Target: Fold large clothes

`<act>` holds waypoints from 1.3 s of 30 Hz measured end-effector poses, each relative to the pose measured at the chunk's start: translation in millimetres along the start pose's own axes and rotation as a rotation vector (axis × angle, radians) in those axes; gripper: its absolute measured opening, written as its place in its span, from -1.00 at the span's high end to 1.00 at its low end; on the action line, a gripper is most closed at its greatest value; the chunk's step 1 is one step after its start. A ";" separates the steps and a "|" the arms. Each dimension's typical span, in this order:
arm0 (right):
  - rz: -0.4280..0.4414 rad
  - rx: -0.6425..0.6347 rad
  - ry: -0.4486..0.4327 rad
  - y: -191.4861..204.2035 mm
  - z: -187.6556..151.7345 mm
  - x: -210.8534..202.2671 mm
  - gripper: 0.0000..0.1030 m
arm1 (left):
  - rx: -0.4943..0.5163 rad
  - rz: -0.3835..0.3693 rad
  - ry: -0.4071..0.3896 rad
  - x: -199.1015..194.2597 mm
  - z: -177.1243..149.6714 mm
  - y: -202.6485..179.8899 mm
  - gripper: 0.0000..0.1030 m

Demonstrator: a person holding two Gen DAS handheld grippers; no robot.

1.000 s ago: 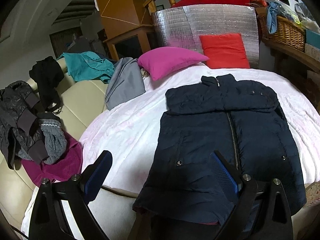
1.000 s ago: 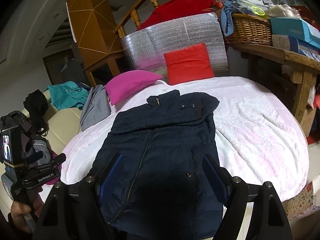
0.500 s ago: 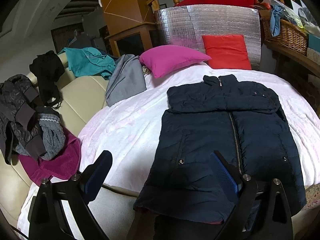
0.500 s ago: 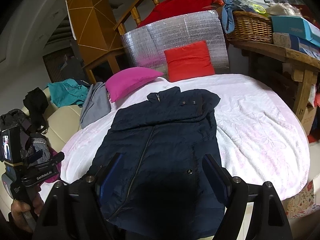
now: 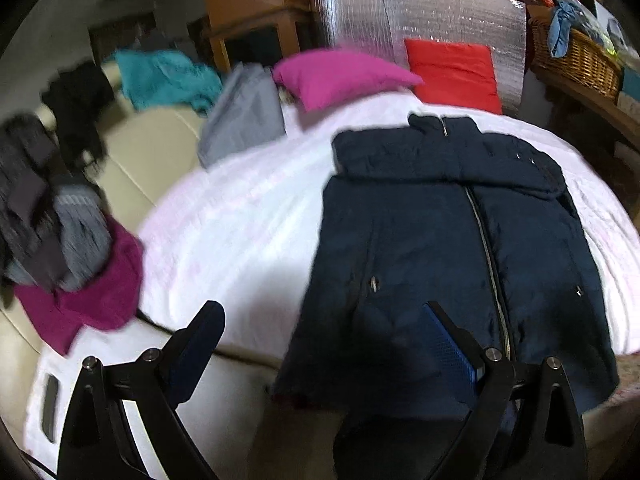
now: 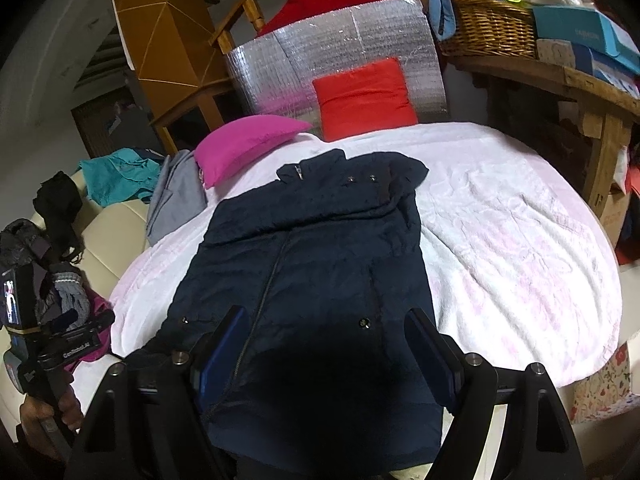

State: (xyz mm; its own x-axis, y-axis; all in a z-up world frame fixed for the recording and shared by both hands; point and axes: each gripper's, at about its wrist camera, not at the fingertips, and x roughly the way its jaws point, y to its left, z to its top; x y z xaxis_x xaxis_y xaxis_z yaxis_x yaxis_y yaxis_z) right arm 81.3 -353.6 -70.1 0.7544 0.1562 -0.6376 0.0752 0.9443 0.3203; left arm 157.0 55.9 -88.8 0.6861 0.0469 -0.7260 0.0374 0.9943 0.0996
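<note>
On the white blanket (image 6: pixel 520 240) the navy jacket (image 6: pixel 320 248) lies flat, zipped, sleeves folded in; our left gripper (image 5: pixel 324 344) and right gripper (image 6: pixel 324 344) hover wide open, holding nothing; we should pinch both hem corners evenly

Jacket (image 6: pixel 312 264) on blanket (image 6: pixel 512 232), pillows (image 6: pixel 248 144) behind.

Dim indoor light, soft and even. Left wrist view smeared by motion blur, worst left of the navy jacket (image 5: pixel 452 240); right wrist view sharp. A dark shadow falls on the jacket hem nearest the camera. White blanket (image 6: pixel 512 240) reads brightest, slightly washed. Fisheye bends edges; black vignette in corners.
</note>
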 end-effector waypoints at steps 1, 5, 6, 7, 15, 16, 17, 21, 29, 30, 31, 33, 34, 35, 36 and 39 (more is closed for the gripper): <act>0.000 0.008 0.007 -3.9 -1.8 0.8 -0.61 | -0.005 -0.025 0.025 4.6 -4.8 6.2 -0.89; -0.001 0.066 0.049 -28.0 -11.4 5.9 -0.61 | -0.012 -0.151 0.132 27.7 -21.2 26.6 -0.89; 0.002 0.087 0.065 -36.7 -14.8 8.1 -0.61 | -0.020 -0.191 0.163 35.4 -24.9 31.2 -0.89; 0.009 0.107 0.076 -44.3 -17.6 10.1 -0.61 | -0.032 -0.216 0.190 42.6 -27.8 35.1 -0.89; 0.089 0.369 0.175 -111.7 -48.5 38.6 -0.61 | -0.143 -0.299 0.182 68.1 -52.9 58.9 -0.89; 0.097 0.402 0.186 -119.2 -52.4 43.2 -0.61 | -0.155 -0.285 0.180 70.8 -57.7 60.6 -0.89; 0.099 0.418 0.191 -122.7 -55.0 45.9 -0.61 | -0.150 -0.266 0.185 74.0 -58.4 61.9 -0.89; 0.101 0.435 0.208 -128.2 -63.2 54.4 -0.61 | -0.123 -0.223 0.214 82.1 -69.4 64.4 -0.89; 0.127 0.449 0.260 -126.3 -79.3 73.9 -0.61 | -0.260 -0.285 0.300 104.9 -66.3 82.8 -0.89; 0.128 0.455 0.265 -126.6 -81.9 75.1 -0.61 | -0.261 -0.279 0.309 108.3 -65.9 82.9 -0.89; 0.130 0.456 0.267 -126.5 -83.1 75.7 -0.61 | -0.264 -0.274 0.318 111.7 -66.1 83.1 -0.89; 0.137 0.462 0.270 -126.0 -85.0 76.3 -0.61 | -0.275 -0.291 0.333 116.9 -66.3 83.2 -0.89; 0.143 0.467 0.273 -125.6 -86.3 76.9 -0.61 | -0.286 -0.322 0.345 120.4 -66.4 82.7 -0.89; 0.146 0.471 0.277 -125.0 -86.9 77.9 -0.61 | -0.293 -0.343 0.356 124.1 -65.5 82.4 -0.89; 0.153 0.479 0.284 -125.2 -88.7 79.2 -0.61 | -0.307 -0.372 0.373 128.5 -65.4 81.6 -0.89; 0.169 0.497 0.299 -124.2 -91.9 83.3 -0.61 | -0.346 -0.473 0.416 139.5 -66.4 77.9 -0.89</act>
State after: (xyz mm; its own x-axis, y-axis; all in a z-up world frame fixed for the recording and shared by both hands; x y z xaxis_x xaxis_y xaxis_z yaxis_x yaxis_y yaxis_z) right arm 74.9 -431.2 -227.4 0.5716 0.4348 -0.6958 0.3208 0.6621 0.6773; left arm 207.4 146.3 -227.5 0.3166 -0.4326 -0.8442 -0.0179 0.8871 -0.4613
